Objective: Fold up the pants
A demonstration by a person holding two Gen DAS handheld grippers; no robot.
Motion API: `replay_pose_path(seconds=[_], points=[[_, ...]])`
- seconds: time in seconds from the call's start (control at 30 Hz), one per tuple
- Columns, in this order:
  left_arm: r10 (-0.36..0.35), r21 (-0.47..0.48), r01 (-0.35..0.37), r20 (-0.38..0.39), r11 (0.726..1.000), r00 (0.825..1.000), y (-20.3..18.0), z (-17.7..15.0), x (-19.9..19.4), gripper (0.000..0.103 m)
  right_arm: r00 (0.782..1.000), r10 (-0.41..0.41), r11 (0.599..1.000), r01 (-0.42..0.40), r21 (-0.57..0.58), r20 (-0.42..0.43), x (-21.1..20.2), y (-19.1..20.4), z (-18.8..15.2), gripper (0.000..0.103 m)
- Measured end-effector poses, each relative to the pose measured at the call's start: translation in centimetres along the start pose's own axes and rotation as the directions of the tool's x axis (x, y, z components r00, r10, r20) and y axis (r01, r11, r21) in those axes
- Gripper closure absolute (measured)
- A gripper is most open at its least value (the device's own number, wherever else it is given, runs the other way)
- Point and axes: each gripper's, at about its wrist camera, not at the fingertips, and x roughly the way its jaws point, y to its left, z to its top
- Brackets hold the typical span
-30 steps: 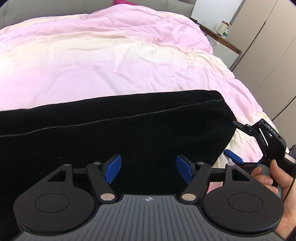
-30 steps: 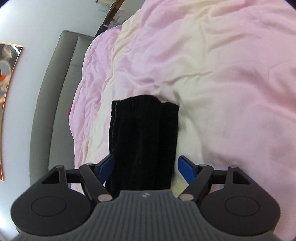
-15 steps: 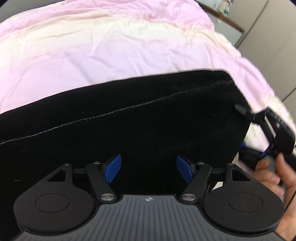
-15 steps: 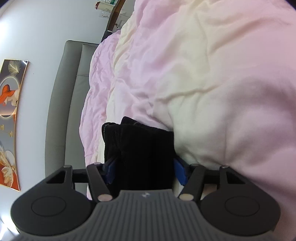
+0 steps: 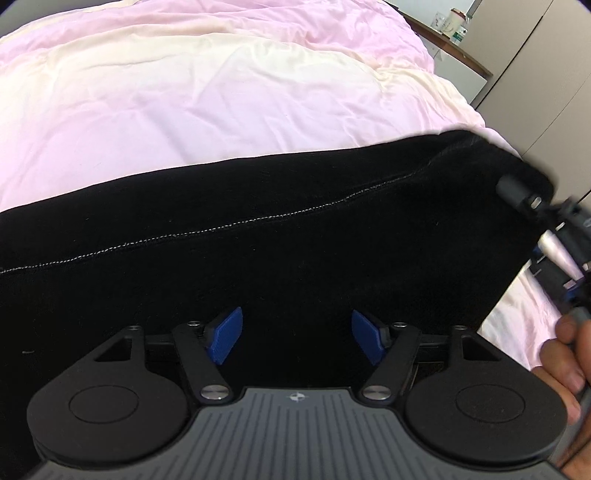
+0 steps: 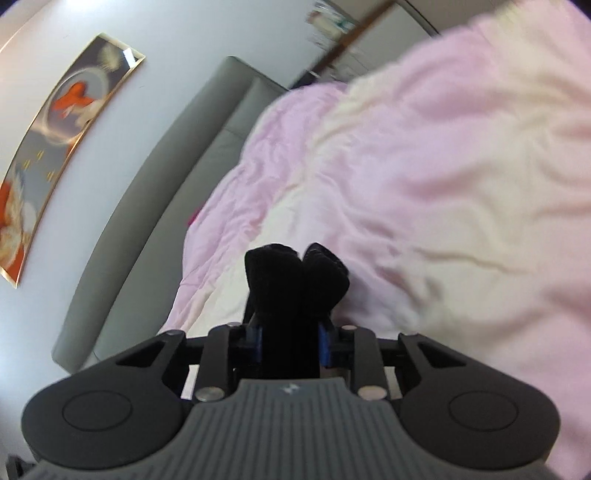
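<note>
Nearest to us in the left wrist view, our left gripper (image 5: 296,341) hangs over the black pants (image 5: 258,258) with its blue pads (image 5: 225,339) spread well apart; dark cloth lies below and between them, but neither pad presses on it. The pants stretch across the lower half of that view as one broad black band on the pink and cream duvet (image 5: 221,103), with a pale stitched seam (image 5: 221,227) running across the cloth from the left edge up toward the right end.

At the right end of the pants, our right gripper (image 5: 517,192) meets the cloth's corner, and our right hand (image 5: 569,362) shows at the frame's edge around the handle. In the right wrist view, that right gripper (image 6: 291,341) has just been closing, and its jaws stand clamped on a bunched end of the pants (image 6: 295,288), which rises in two dark lobes from between the blue pads (image 6: 324,343). This view is blurred.

Farther off, the duvet (image 6: 443,184) rolls away in soft wrinkles. Beyond it stands a grey padded headboard (image 6: 166,184), and on the pale wall hangs a gold-framed picture (image 6: 62,140) with orange figures. Past the bed's far corner in the left wrist view sits a wooden-topped side table (image 5: 461,55) bearing small containers (image 5: 452,22), beside beige cabinet doors (image 5: 546,66).
</note>
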Motion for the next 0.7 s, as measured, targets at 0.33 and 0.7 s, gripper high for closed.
replay_pose_path(seconds=[0.33, 0.7], points=[[-0.010, -0.125, 0.024, 0.113, 0.992, 0.994, 7.1, 0.1, -6.1, 0.027, 0.994, 0.107, 0.513, -0.041, -0.858, 0.016, -2.8, 14.3, -8.2, 0.081], [0.058, -0.262, -0.012, 0.167, 0.965, 0.984, 14.6, -2.9, -11.0, 0.026, 0.976, 0.090, 0.025, -0.202, -0.979, -0.199, -3.6, 18.4, -18.3, 0.081]])
